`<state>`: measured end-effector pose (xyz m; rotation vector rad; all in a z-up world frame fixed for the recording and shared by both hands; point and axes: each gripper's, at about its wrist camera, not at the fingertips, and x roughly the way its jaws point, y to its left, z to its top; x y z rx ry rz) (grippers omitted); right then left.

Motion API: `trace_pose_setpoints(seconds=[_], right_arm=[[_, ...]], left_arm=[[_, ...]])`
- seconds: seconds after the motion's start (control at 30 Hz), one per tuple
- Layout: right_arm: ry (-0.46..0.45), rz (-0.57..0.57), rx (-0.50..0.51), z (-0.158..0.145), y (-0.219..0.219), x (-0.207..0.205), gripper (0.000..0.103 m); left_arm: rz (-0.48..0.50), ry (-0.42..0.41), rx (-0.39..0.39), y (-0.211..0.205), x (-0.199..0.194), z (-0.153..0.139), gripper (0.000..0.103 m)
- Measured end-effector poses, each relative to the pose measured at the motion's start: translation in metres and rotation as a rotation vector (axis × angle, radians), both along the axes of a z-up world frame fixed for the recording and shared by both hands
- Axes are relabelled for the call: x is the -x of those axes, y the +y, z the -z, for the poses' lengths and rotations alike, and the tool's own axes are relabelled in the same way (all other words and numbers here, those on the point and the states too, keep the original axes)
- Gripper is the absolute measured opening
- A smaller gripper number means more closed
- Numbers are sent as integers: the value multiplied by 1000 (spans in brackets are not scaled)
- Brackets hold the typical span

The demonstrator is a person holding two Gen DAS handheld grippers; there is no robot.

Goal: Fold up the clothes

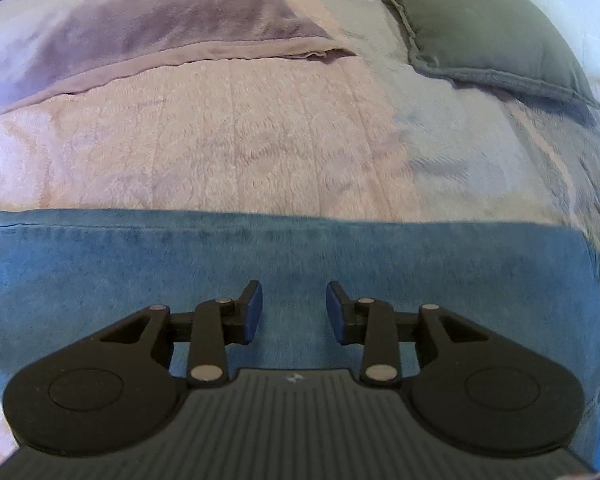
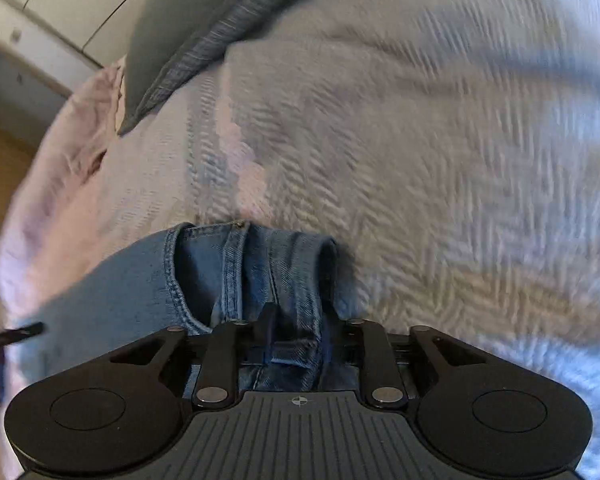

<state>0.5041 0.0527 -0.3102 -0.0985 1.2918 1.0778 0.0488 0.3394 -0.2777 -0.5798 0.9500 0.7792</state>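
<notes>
A purple blanket [image 1: 172, 20] is seen at the far left of the bed [image 1: 240, 136], a grey cushion [image 1: 488, 28] at the right. The jeans [image 1: 260, 264] are spread flat beneath the left gripper [image 1: 295, 310], whose jaws are parted and empty. Bunched denism is seen between the jaws of the right gripper [image 2: 298, 334]; whether it is pinched cannot be told.

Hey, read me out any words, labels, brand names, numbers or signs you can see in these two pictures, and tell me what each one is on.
No readable text in either view.
Left gripper: a small pale emblem on its ribbed body, no letters.
Right gripper: a small crosshair mark on its body, no letters.
Jeans: a rivet near the seam, too small to read.
Pillow and bedspread: no labels showing.
</notes>
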Motion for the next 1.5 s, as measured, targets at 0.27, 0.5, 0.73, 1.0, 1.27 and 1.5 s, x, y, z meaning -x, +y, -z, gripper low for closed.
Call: trace_pose_setpoints(seconds=[0.27, 0.5, 0.73, 1.0, 1.27, 1.5], right_arm=[[382, 135, -26, 0, -115, 26, 68], [229, 83, -98, -27, -130, 81, 12], [-142, 120, -127, -68, -128, 114, 11], [57, 208, -2, -13, -119, 88, 55], [431, 246, -31, -6, -236, 46, 71], [691, 484, -249, 31, -220, 65, 18]], left_arm=[[-105, -68, 61, -37, 55, -20, 31], [-119, -94, 139, -72, 88, -13, 29], [-87, -180, 138, -98, 99, -26, 29], [-108, -85, 111, -141, 92, -33, 28], [-314, -99, 160, -198, 62, -39, 28], [-329, -117, 199, -227, 15, -40, 28]])
